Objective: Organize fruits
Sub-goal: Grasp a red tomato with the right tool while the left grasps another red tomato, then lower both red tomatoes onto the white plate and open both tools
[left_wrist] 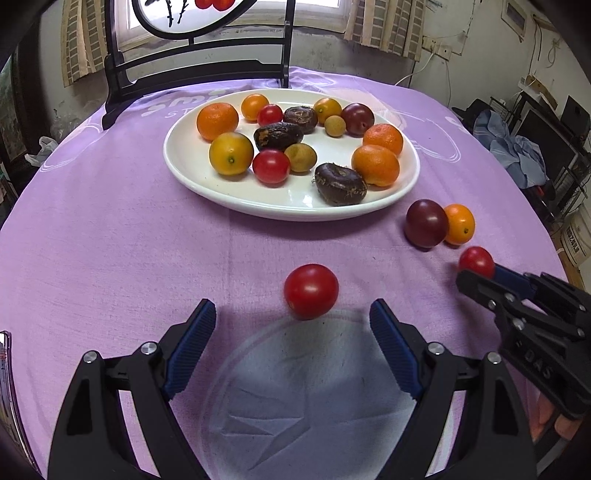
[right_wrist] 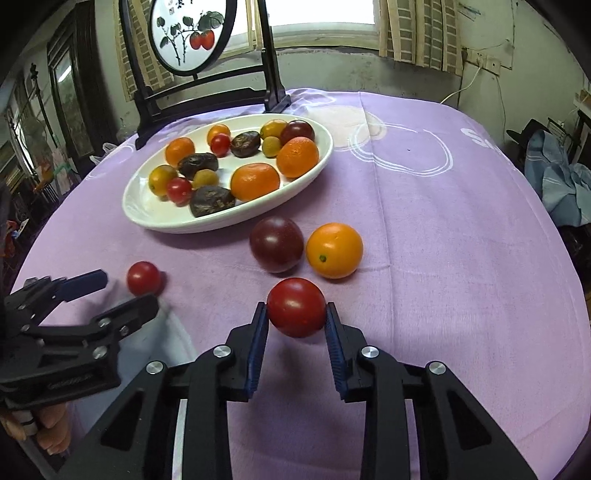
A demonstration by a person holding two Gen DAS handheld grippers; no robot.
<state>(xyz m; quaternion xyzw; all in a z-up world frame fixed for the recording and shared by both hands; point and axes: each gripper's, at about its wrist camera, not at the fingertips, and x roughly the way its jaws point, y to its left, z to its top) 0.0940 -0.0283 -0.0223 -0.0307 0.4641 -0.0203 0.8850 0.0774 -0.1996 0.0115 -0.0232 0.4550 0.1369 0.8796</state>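
Observation:
A white plate [left_wrist: 295, 212] [right_wrist: 166, 225] at the back of the purple cloth holds several fruits: mandarins, kumquats, red cherry tomatoes, dark water chestnuts. My left gripper [left_wrist: 293, 312] [right_wrist: 125, 293] stands open, and a loose red cherry tomato [left_wrist: 311, 290] [right_wrist: 144, 277] lies on the cloth just beyond its fingertips. My right gripper [right_wrist: 295, 308] [left_wrist: 480, 275] is shut on another red cherry tomato [right_wrist: 295, 295] [left_wrist: 476, 261], blue pads pressing both its sides. Just ahead lie a dark purple tomato [right_wrist: 276, 243] [left_wrist: 425, 222] and an orange kumquat [right_wrist: 334, 250] [left_wrist: 460, 224], touching each other.
A black wooden stand with a round painted screen [right_wrist: 192, 33] [left_wrist: 199, 70] rises behind the plate at the table's far edge. Off the table's right side are a heap of blue clothes [left_wrist: 524, 155] and shelves. Bare purple cloth [right_wrist: 443, 258] spreads right of the fruit.

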